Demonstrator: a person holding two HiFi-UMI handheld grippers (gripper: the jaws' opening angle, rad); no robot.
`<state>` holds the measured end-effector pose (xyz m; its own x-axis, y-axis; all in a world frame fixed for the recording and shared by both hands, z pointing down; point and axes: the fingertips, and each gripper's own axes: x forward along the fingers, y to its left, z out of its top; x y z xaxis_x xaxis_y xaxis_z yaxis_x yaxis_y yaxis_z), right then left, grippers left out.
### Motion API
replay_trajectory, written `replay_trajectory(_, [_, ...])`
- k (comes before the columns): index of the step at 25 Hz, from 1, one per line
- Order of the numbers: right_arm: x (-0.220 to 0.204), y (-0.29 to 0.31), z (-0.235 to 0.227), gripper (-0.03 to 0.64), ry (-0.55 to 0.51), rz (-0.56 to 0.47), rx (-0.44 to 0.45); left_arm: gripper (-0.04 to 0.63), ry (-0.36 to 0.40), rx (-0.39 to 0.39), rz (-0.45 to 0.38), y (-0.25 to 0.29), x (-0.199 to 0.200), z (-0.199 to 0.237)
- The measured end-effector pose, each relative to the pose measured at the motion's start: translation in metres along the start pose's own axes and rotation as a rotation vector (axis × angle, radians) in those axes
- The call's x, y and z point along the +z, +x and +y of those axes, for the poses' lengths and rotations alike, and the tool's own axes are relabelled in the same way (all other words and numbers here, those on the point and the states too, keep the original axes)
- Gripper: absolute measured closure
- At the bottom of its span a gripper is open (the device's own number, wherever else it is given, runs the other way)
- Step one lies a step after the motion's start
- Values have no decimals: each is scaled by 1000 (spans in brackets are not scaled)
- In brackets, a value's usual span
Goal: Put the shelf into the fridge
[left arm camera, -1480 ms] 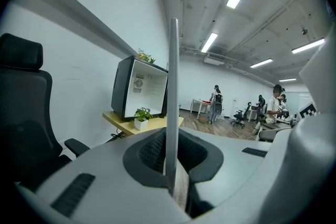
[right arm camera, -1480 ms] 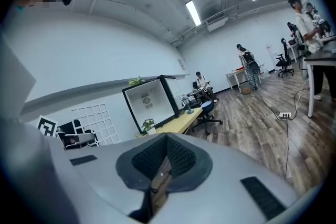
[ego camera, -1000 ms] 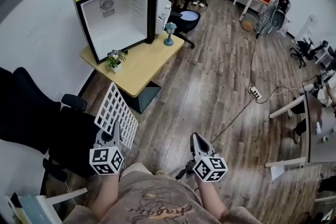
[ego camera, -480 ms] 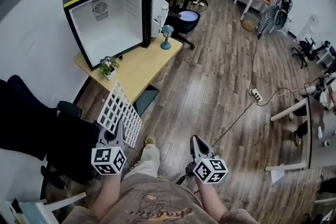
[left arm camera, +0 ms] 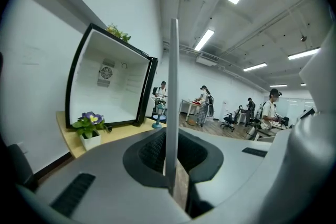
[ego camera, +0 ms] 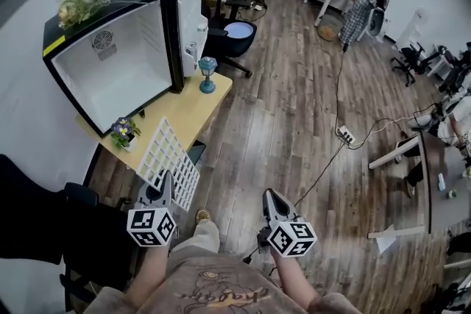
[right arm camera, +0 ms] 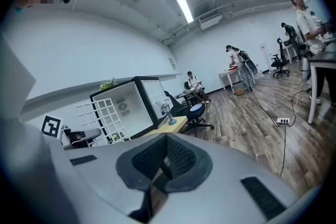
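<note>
The left tongs (ego camera: 163,186) pinch the white grid shelf (ego camera: 168,160) by its near edge; it looks light and rigid, likely wobbly. The right tongs (ego camera: 269,196) sit closed, empty.

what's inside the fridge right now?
Bare white walls of the fridge and a round vent on its back wall; nothing else inside. What the door pockets hold is too small to tell.
</note>
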<state>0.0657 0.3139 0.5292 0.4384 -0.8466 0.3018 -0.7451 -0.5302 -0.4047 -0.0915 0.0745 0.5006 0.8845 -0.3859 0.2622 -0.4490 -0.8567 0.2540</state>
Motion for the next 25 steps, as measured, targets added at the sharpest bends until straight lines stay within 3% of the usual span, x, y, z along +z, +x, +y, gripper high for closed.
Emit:
replay_trajectory(12, [48, 111, -14, 618, 47, -39, -46, 548, 29, -109, 10, 121, 54, 20])
replay_trajectory(25, [61, 166, 4, 618, 28, 5, -2, 548, -54, -73, -5, 142, 68, 58])
